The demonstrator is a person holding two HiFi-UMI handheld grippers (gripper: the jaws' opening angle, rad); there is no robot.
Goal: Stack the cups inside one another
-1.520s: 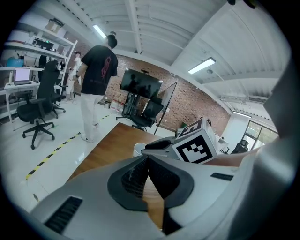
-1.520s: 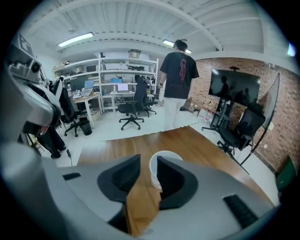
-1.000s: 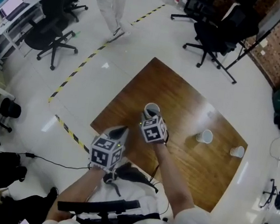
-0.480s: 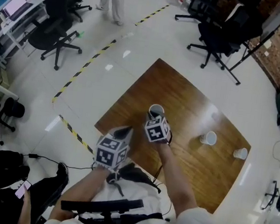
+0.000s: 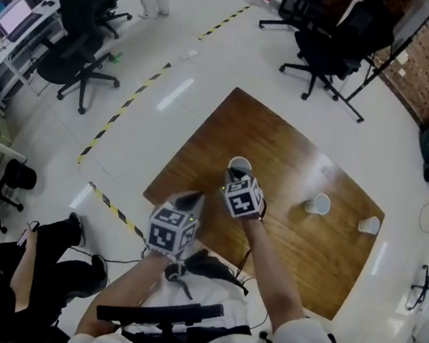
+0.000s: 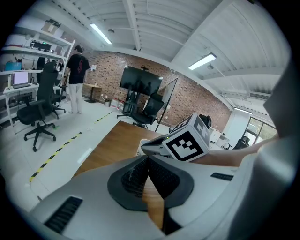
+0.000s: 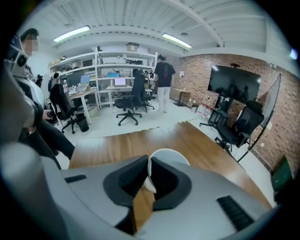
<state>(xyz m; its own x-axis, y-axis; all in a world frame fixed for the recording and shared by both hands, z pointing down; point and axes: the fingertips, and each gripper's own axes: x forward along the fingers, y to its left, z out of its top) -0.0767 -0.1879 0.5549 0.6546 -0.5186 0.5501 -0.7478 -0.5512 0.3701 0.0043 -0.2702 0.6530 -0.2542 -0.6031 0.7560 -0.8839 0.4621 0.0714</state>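
Glossy white floor [image 5: 190, 61] with a strip of yellow-and-black tape [image 5: 120, 111] surrounds a brown wooden tabletop [image 5: 284, 239]. Black office chairs [image 5: 69, 57] stand at the room's edges. One person stands far back by the shelves [image 7: 164, 77].

Cups: we count three on the tabletop.
- The white cup [image 5: 238, 164] stands upright, mouth up, near the tabletop's near-left part.
- A second cup [image 5: 318, 203] sits well apart to the right.
- A third cup [image 5: 369, 224] sits beyond the second, close to the right edge. From the head view we cannot tell whether these two are upright or tipped.

Right gripper [image 5: 232, 175]: it points steeply down at the white cup. Its fingers have just been closing. In the right gripper view they stand on either side of the cup's near wall, one inside the mouth and one outside. The thin wall is pinched between the pads, and the cup's base rests on the wood.

Left gripper [image 5: 187, 199]: it hovers just beside the right gripper, over the tabletop's near edge. Its fingers are closed tip to tip, with nothing between them.
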